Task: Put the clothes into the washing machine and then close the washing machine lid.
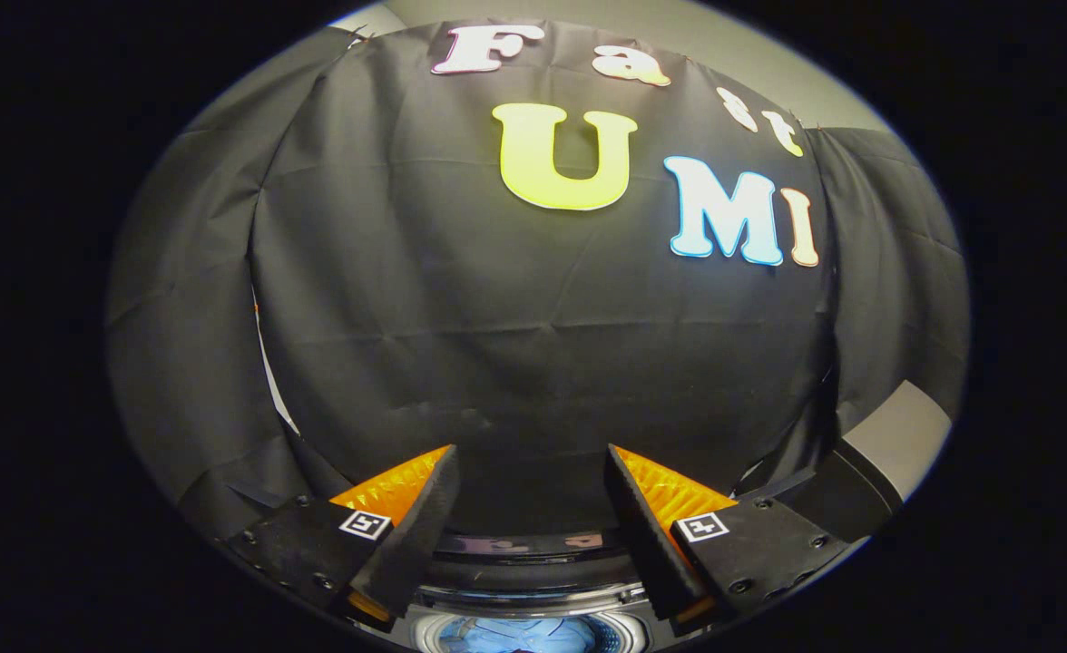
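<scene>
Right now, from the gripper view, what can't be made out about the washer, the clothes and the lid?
- Washing machine: just a strip of its rim and drum opening shows below and between the open gripper fingers; its body is cut off.
- Clothes: a sliver of light blue fabric inside the drum, cropped at the bottom; how many items, or whether any remain outside, cannot be told.
- Lid: its position cannot be told.
- Booth wall: black cloth hides whatever is behind it.

Washing machine (pixel 533 580) seen low between the fingers, lid open, light blue clothes (pixel 524 635) lying crumpled inside the round drum
</scene>
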Demonstrator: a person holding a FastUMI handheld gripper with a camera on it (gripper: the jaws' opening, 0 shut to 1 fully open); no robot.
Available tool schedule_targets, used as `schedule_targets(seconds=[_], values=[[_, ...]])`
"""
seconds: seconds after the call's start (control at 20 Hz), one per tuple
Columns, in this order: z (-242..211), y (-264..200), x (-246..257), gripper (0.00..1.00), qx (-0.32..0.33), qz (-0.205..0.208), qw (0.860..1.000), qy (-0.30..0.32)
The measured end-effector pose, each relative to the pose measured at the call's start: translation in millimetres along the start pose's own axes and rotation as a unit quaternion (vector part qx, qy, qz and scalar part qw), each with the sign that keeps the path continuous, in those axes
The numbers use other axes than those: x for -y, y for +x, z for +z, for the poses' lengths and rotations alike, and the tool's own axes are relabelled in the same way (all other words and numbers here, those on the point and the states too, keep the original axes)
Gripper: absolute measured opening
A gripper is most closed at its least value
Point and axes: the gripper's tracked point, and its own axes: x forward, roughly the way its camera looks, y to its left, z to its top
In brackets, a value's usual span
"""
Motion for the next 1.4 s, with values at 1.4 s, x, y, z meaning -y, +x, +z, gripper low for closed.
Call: schedule_targets(seconds=[1.4], values=[[-42.3,-87.4,5.5,0.98,0.060,-0.013,0.998,0.002]])
